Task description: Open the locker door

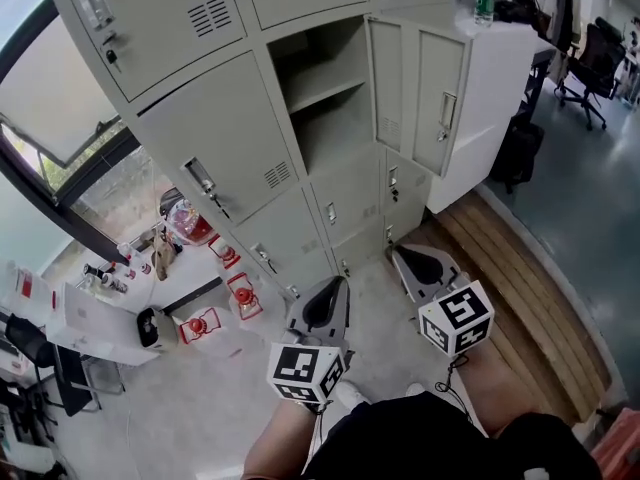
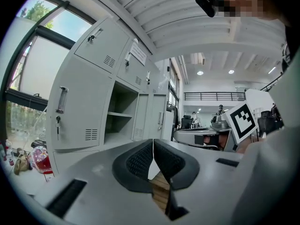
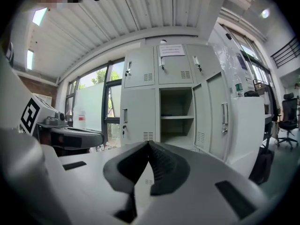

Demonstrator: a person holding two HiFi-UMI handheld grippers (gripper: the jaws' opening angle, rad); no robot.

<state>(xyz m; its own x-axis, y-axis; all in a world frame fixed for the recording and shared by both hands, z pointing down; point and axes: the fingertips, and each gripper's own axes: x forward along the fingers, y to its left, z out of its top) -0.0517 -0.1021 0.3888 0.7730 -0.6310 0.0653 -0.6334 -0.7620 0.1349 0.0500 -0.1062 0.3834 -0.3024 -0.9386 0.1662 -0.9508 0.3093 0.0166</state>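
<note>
Locker door point(image 1: 438, 83) stands swung wide, jutting out from the right edge of the open compartment point(image 1: 318, 93), where one shelf point(image 1: 322, 90) shows. In front of that compartment, low and slightly to its left, the left tool point(image 1: 332, 290) is clenched on nothing. Just right of it, below the compartment's right edge, the right tool point(image 1: 402, 256) is clenched too and grasps nothing.
</note>
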